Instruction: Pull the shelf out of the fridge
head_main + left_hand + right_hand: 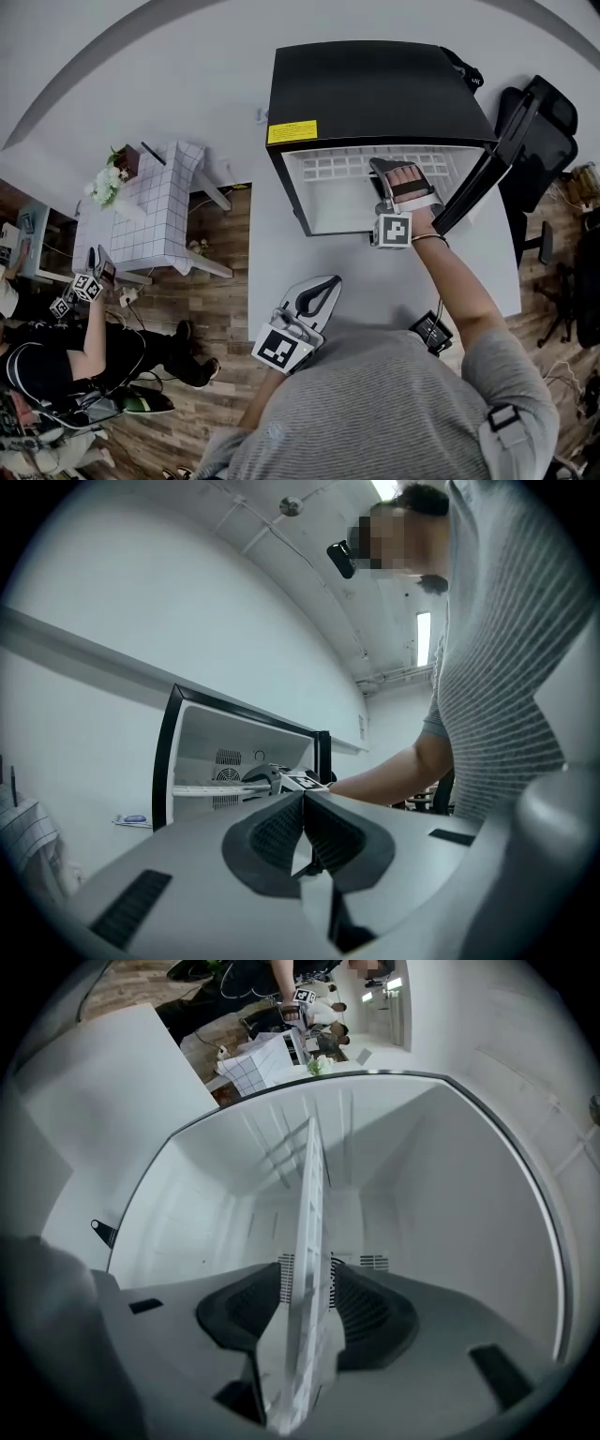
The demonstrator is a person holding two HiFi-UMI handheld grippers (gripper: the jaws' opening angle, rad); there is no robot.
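A small black fridge [375, 89] stands on the white table [281, 272] with its door [487, 173] swung open to the right. Inside lies a white grid shelf [337, 169]. My right gripper [401, 192] reaches into the opening and is shut on the shelf's front edge; in the right gripper view the shelf [307, 1241] runs edge-on between the dark pads [370, 1312]. My left gripper [314, 298] hovers over the table in front of the fridge, jaws shut with nothing in them. In the left gripper view the fridge [239, 766] is ahead, with the shelf [211, 788] level inside.
A black office chair [548, 141] stands right of the fridge door. Left of the table is a small table with a checked cloth [155, 211] and flowers [105, 183]. Another person [56, 347] with grippers sits at the far left. A small black device [431, 330] lies on the table.
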